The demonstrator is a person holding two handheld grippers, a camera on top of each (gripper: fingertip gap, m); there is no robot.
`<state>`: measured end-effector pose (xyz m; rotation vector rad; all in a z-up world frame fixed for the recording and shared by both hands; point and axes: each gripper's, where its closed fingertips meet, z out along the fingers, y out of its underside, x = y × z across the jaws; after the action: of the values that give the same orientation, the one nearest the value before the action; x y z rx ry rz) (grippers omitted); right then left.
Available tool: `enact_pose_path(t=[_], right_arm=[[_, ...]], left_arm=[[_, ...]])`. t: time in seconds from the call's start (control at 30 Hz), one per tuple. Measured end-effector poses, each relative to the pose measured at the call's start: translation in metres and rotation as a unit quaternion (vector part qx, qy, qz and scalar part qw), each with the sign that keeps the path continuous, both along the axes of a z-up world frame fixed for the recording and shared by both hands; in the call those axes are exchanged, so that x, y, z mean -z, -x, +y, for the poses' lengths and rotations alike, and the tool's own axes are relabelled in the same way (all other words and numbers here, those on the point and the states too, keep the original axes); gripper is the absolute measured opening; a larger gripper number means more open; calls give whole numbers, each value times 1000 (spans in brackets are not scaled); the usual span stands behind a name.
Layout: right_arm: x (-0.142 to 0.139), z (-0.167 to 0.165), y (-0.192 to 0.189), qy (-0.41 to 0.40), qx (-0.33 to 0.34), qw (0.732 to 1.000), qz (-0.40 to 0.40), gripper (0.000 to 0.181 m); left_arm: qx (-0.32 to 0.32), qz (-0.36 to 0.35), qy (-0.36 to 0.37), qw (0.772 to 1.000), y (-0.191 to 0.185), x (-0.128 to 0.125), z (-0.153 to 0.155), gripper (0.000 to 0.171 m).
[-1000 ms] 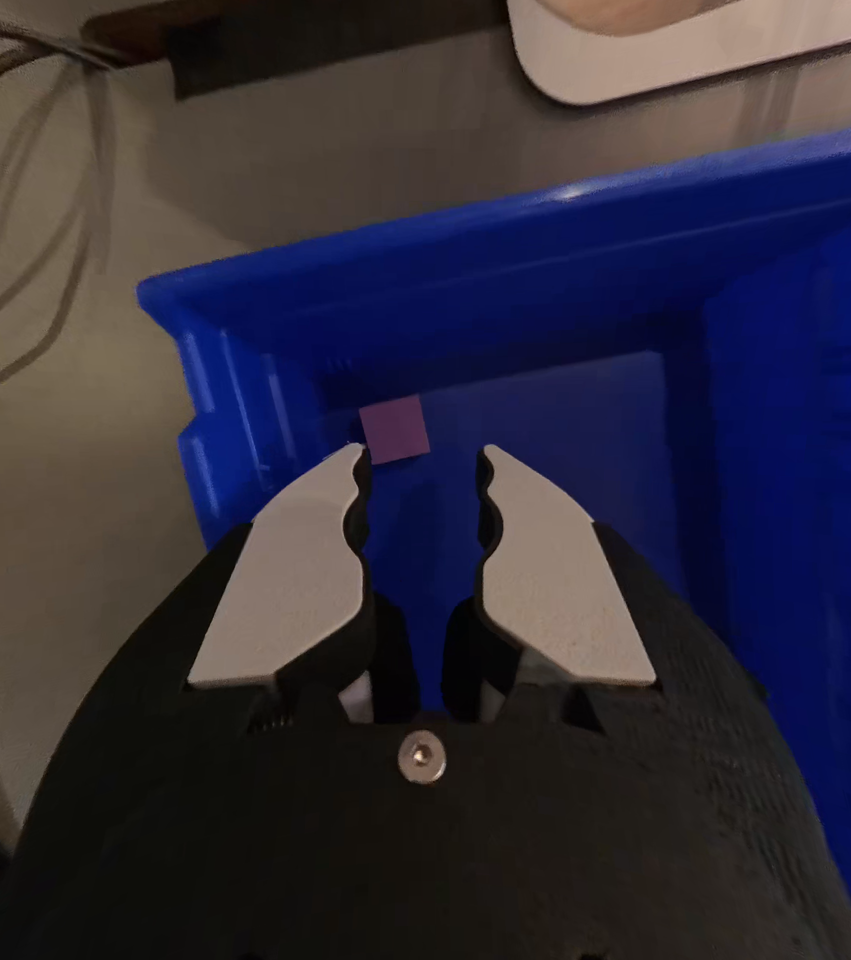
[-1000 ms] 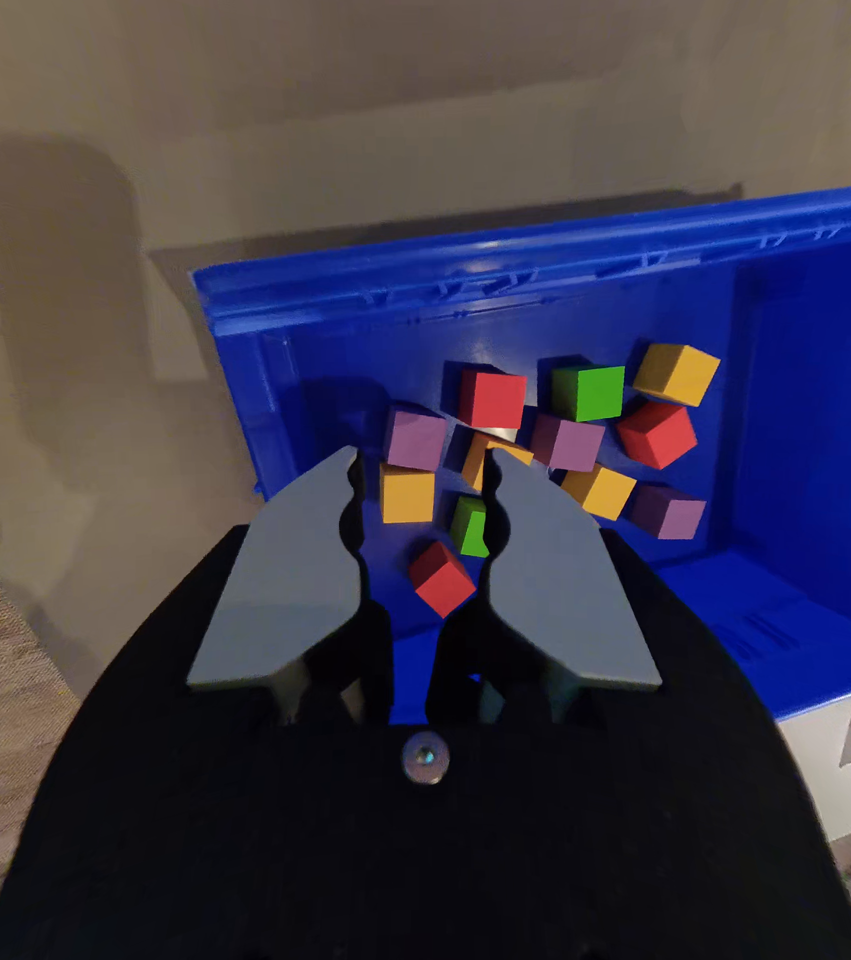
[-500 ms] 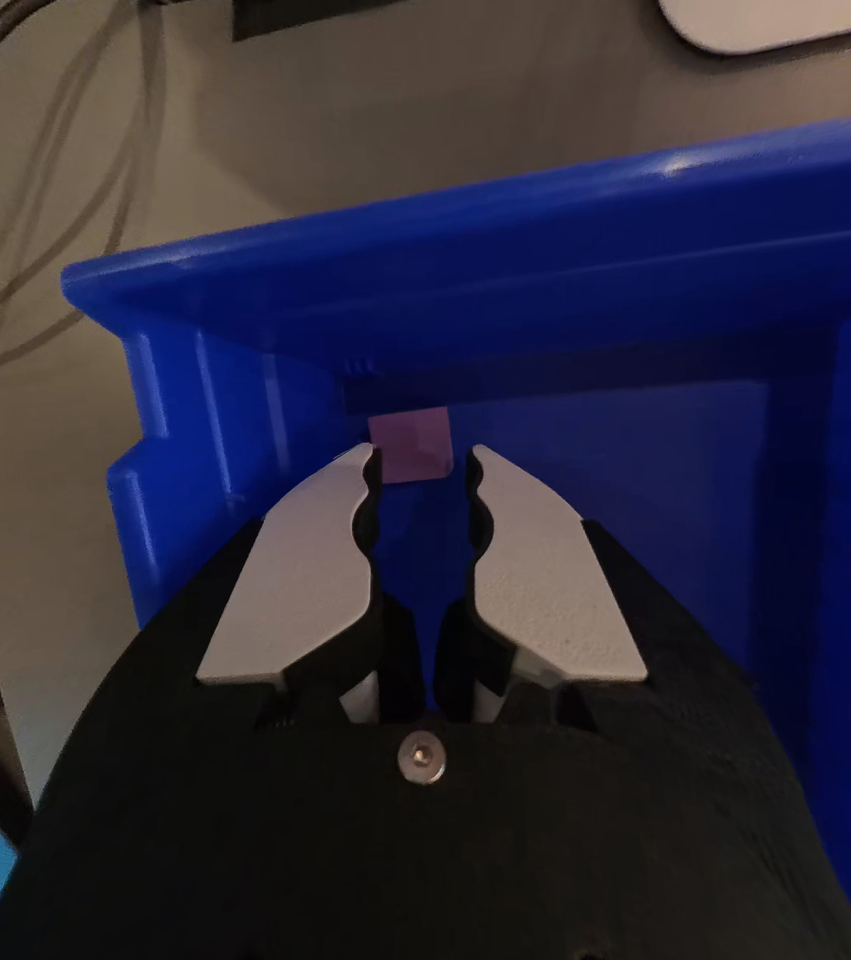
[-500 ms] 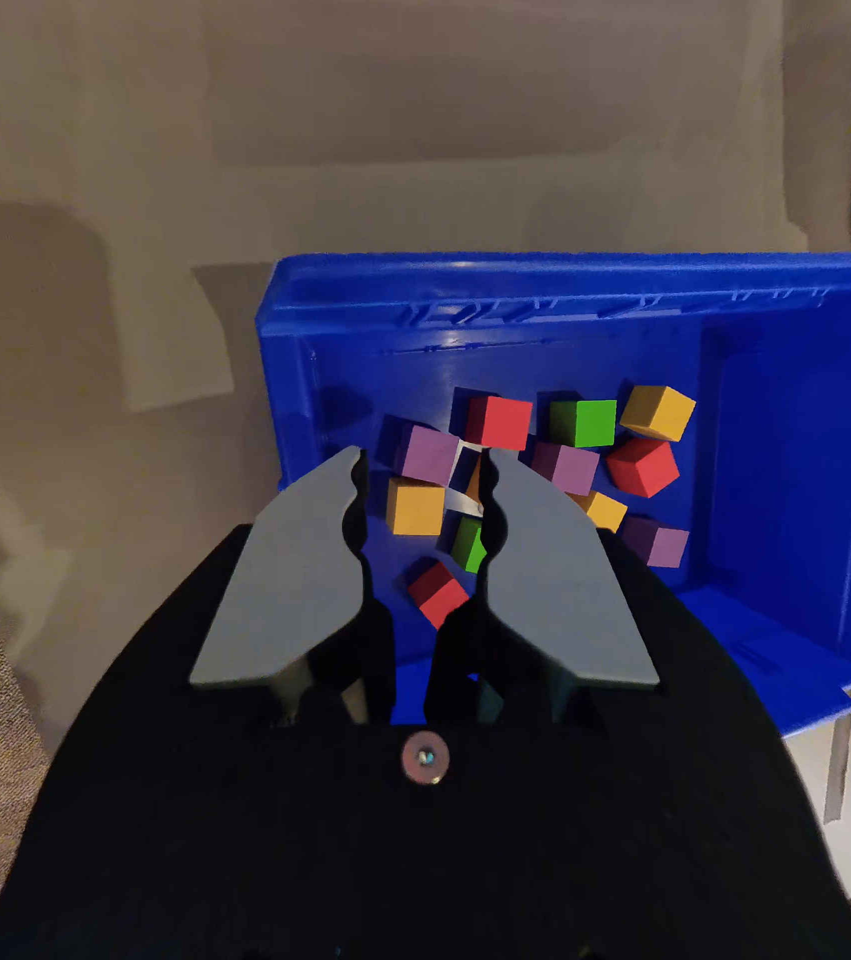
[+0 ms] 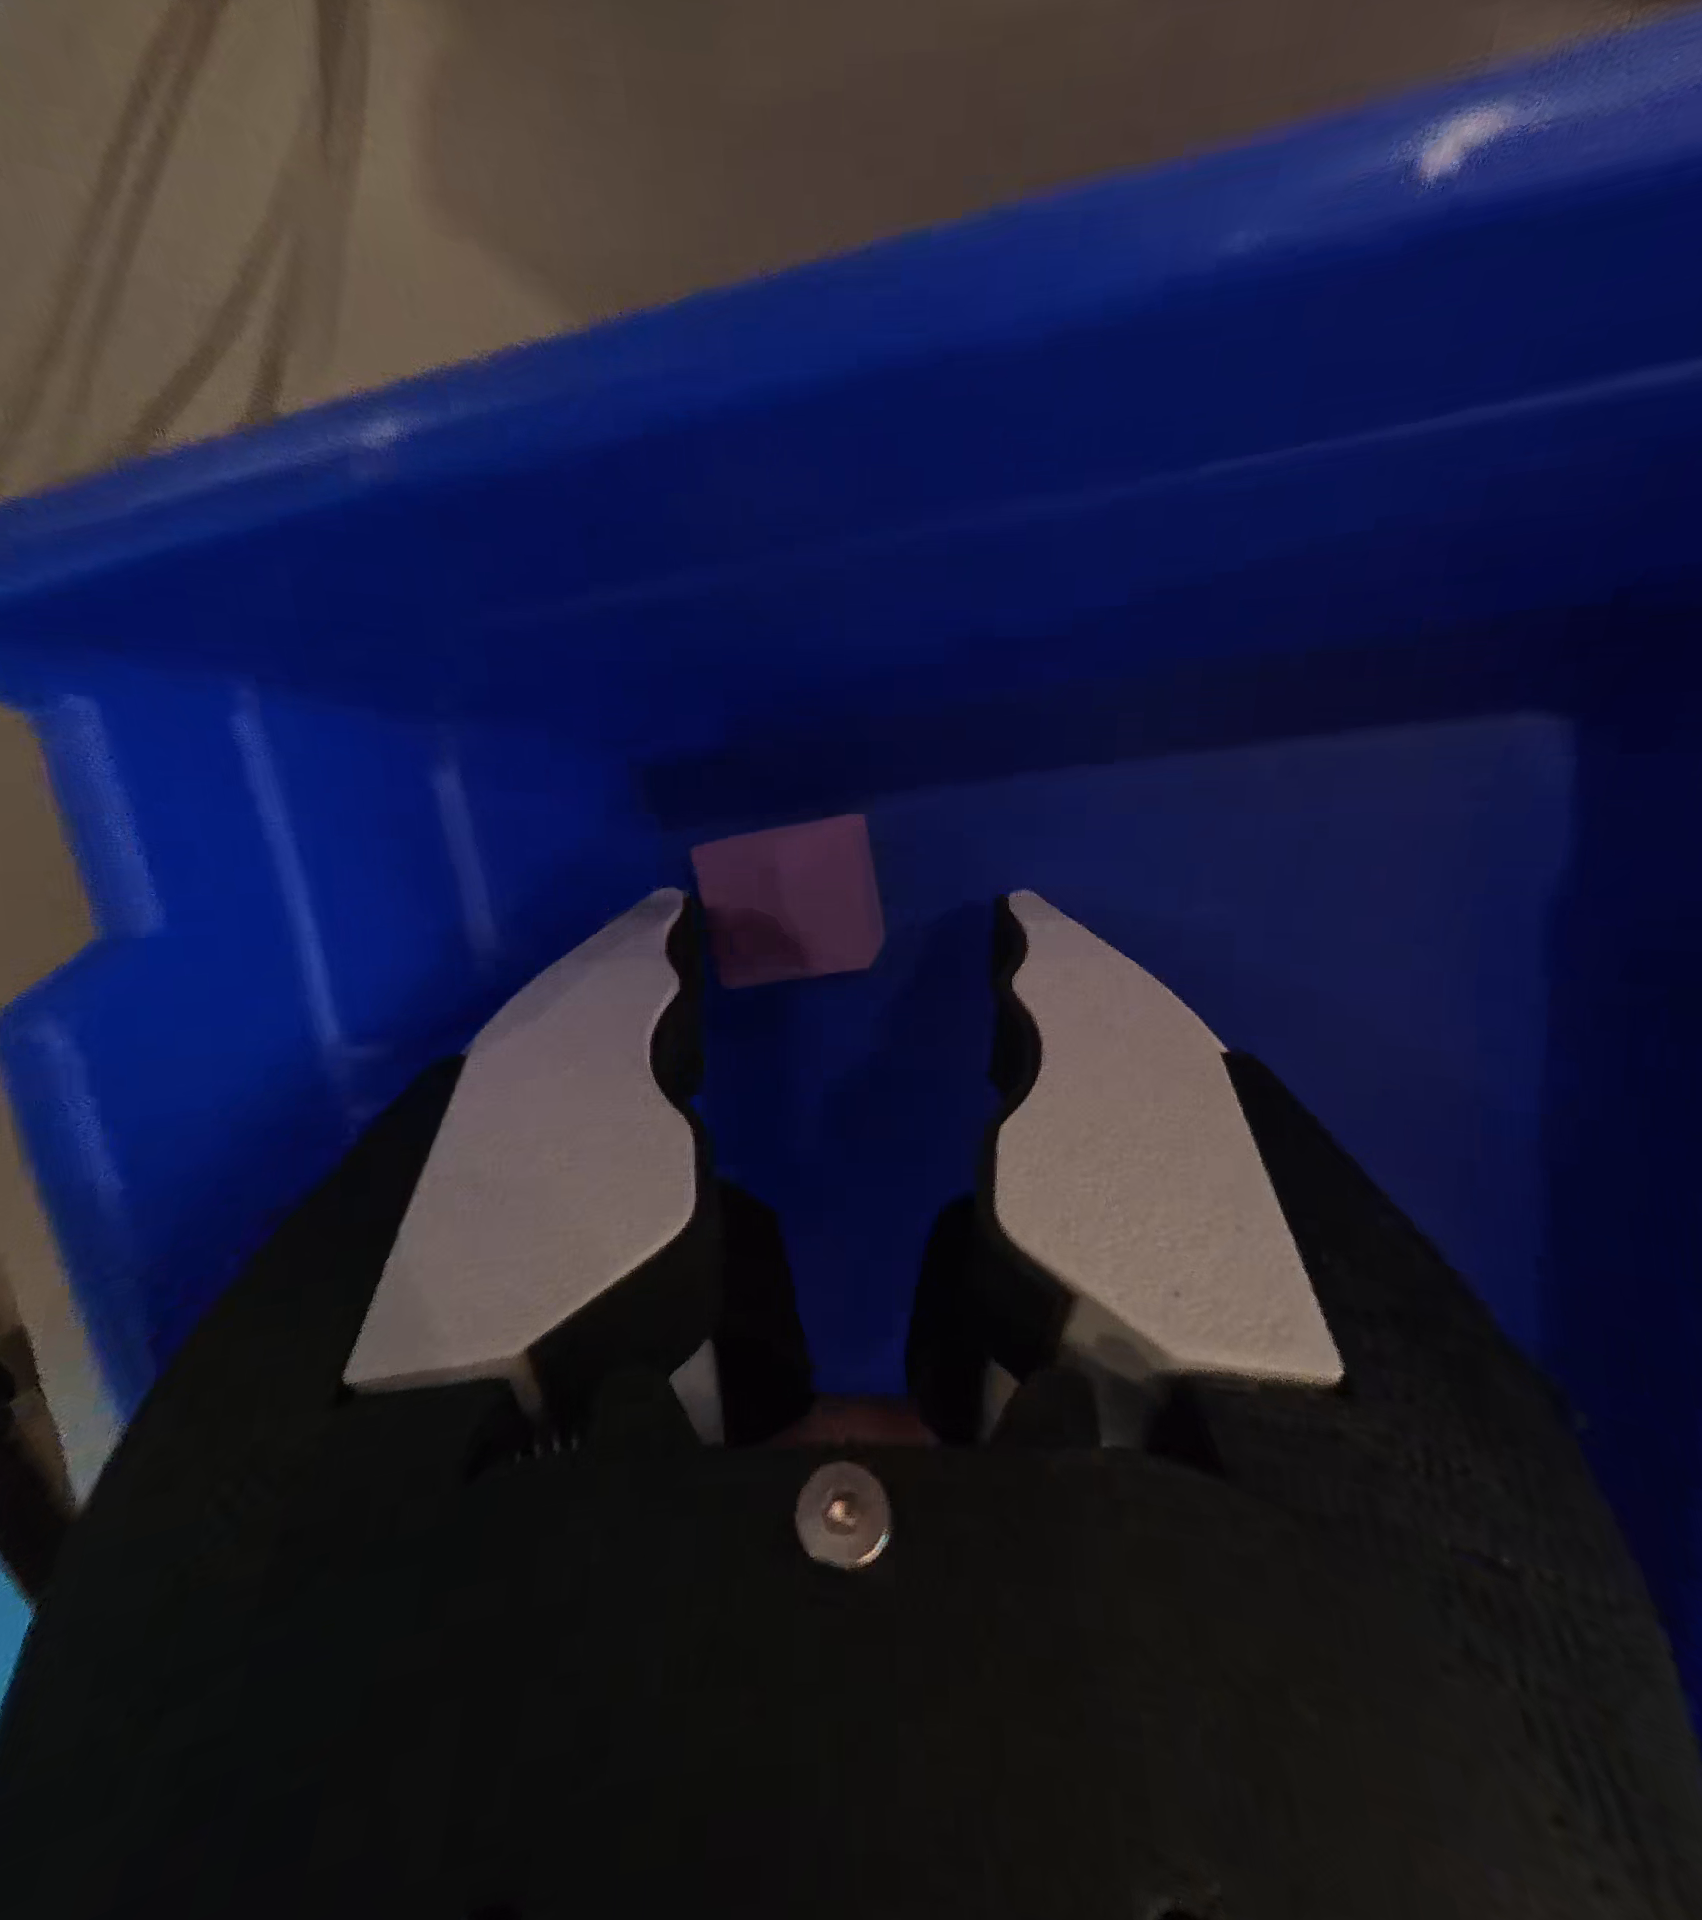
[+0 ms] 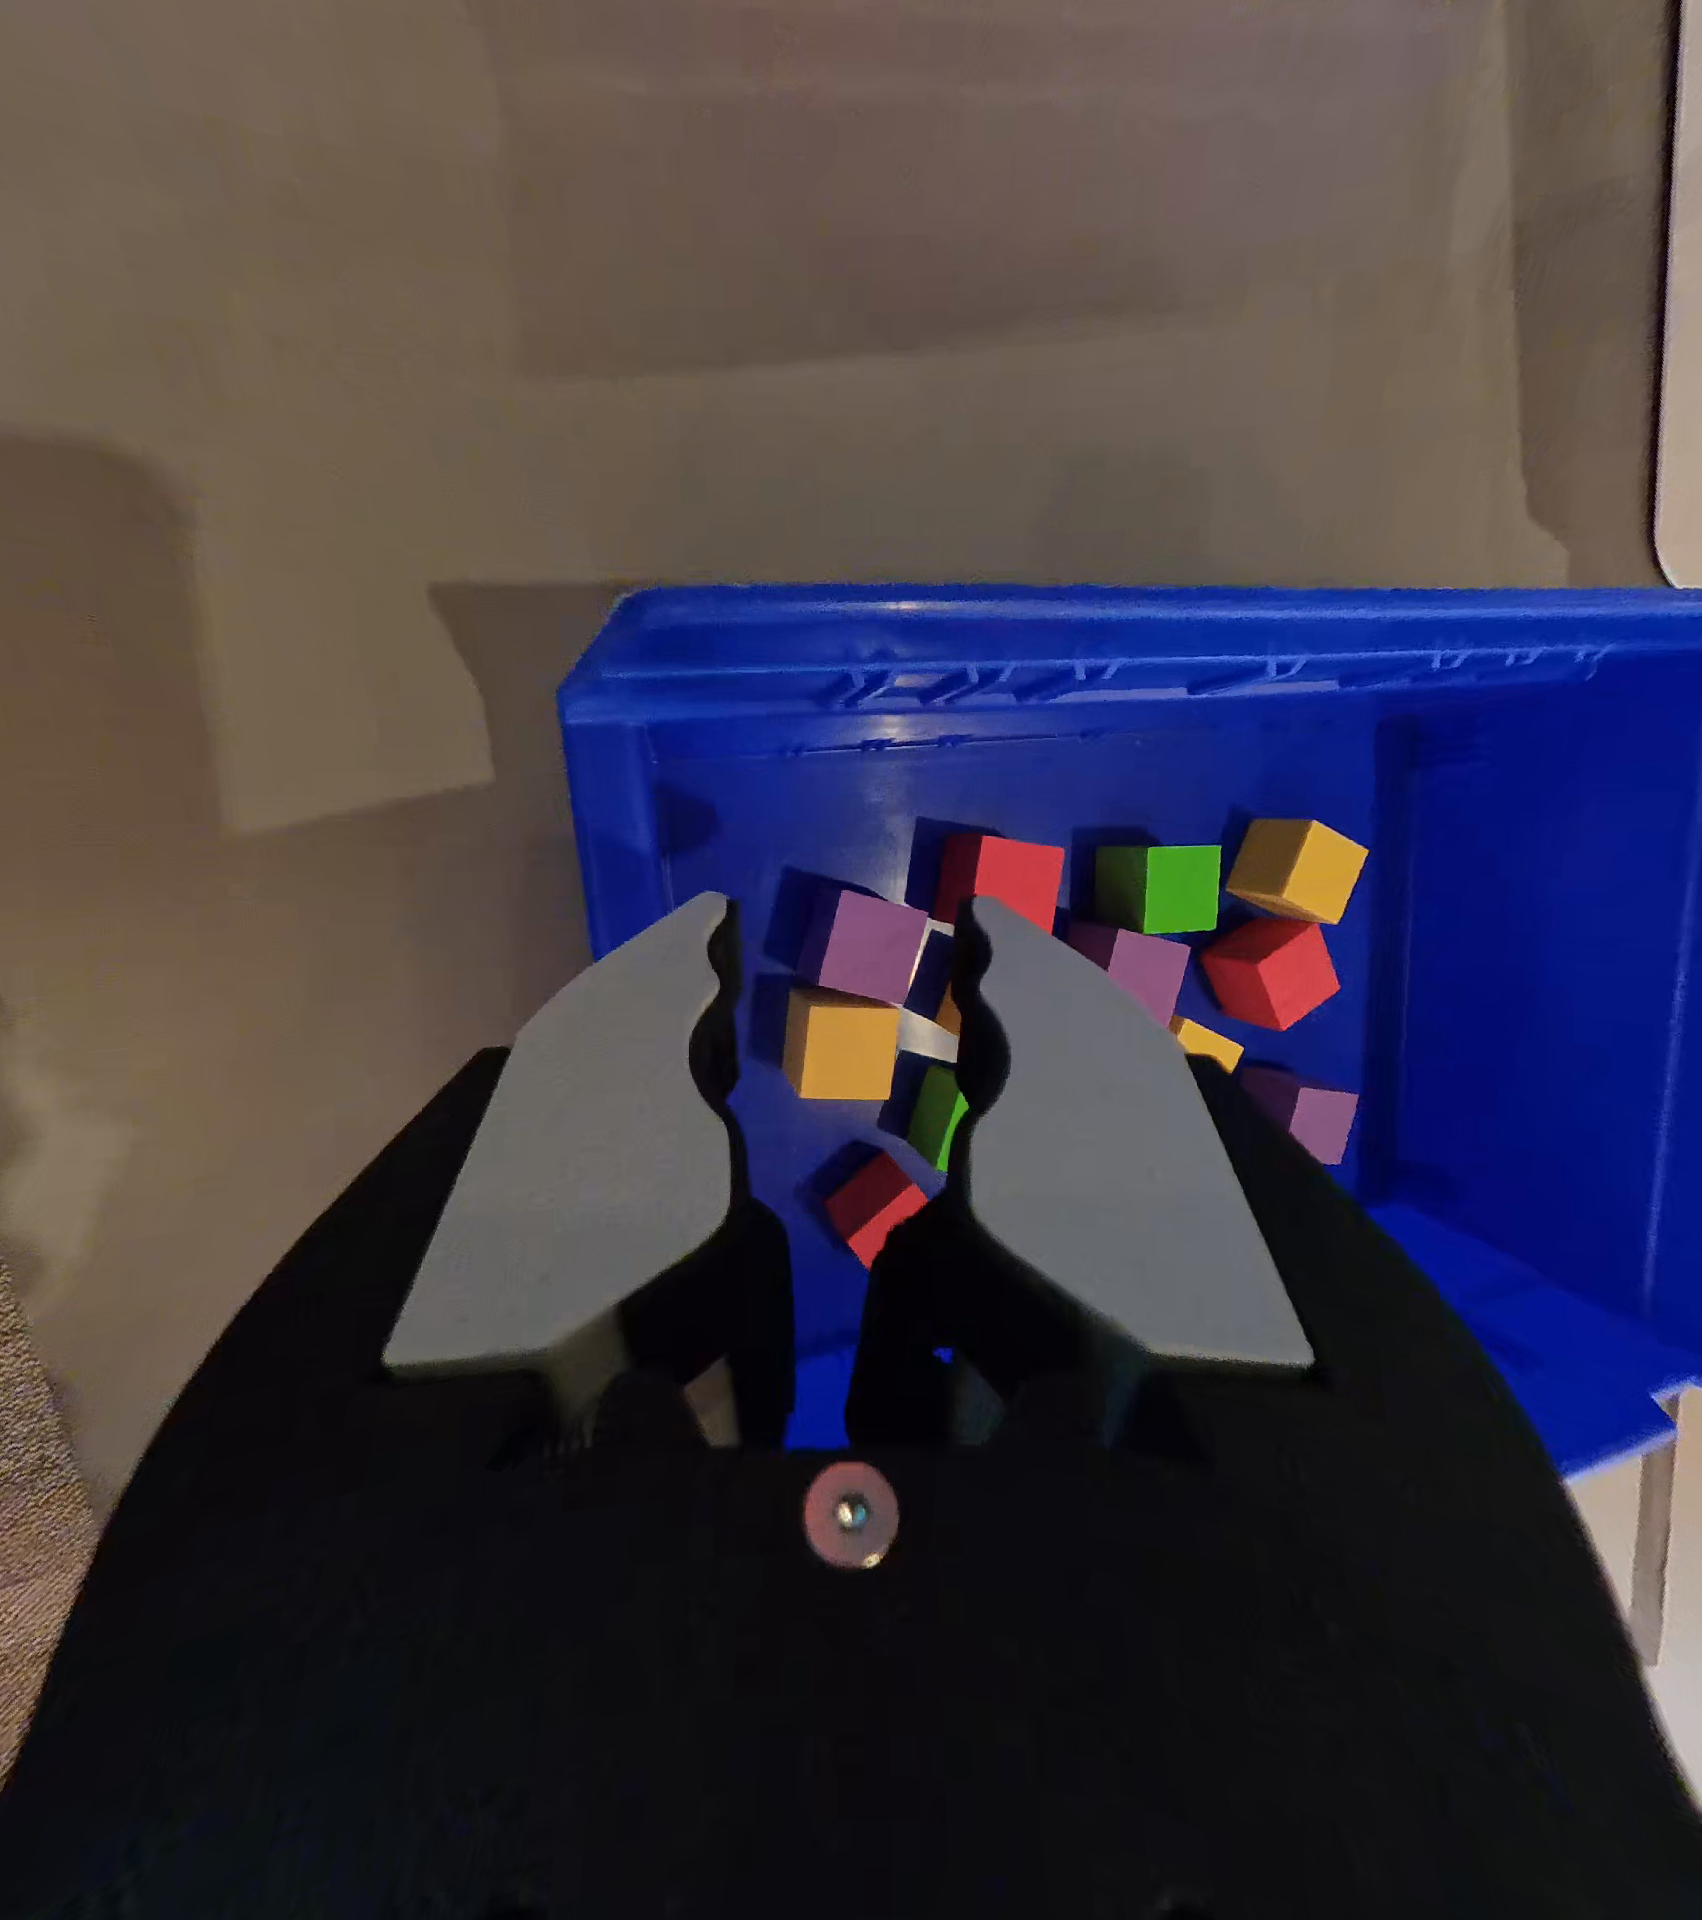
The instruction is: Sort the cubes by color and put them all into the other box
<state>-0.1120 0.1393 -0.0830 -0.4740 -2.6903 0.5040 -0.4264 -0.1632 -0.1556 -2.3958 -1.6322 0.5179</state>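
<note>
The left gripper (image 5: 842,914) has its jaws parted and empty, and a single purple cube (image 5: 790,899) sits just ahead of them, off-centre toward the left fingertip (image 5: 655,920) and tucked into a corner of a blue plastic bin (image 5: 826,499) under the rim — whether the tip touches it I cannot tell. The right gripper (image 6: 847,920) is also parted and holds nothing, hovering over another blue bin (image 6: 1138,634). Beyond its tips lies a loose heap of small cubes — purple (image 6: 868,940), orange (image 6: 839,1044), red (image 6: 1003,873), green (image 6: 1159,885) — nearest the purple and orange pair, with a beige tabletop (image 6: 307,623) around.
</note>
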Motion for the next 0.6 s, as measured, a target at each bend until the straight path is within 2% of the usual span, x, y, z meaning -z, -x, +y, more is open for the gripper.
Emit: enact_pose_path(t=[0.03,0.1,0.2,0.27,0.3,0.33,0.4,0.43,0.53,0.6], right_arm=[[-1,1,0,-1,1,1000,2,39],[-4,1,0,-1,2,1000,5,38],[-7,0,1,-4,1,1000,11,37],[-9,-3,3,-1,0,1000,16,36],[-11,-5,4,3,-2,1000,20,36],[-13,-8,6,11,-3,1000,26,36],[-19,-19,14,42,-4,998,49,36],[-25,-29,19,69,-8,995,67,37],[-53,-67,39,184,-21,972,144,47],[-77,-90,54,256,-20,945,202,49]], left_arm=[[-1,-2,-2,1000,0,2,-1,54],[8,-2,-11,1000,-1,0,0,31],[11,-20,-59,998,-6,-2,9,30],[23,-39,-152,987,-14,-8,31,30],[35,-52,-224,973,-21,-16,48,30],[45,-69,-310,947,-30,-28,66,31],[69,-105,-473,872,-51,-62,97,31],[87,-122,-526,837,-63,-78,107,31],[147,-164,-648,729,-108,-125,126,31],[188,-187,-676,687,-142,-141,134,30]])
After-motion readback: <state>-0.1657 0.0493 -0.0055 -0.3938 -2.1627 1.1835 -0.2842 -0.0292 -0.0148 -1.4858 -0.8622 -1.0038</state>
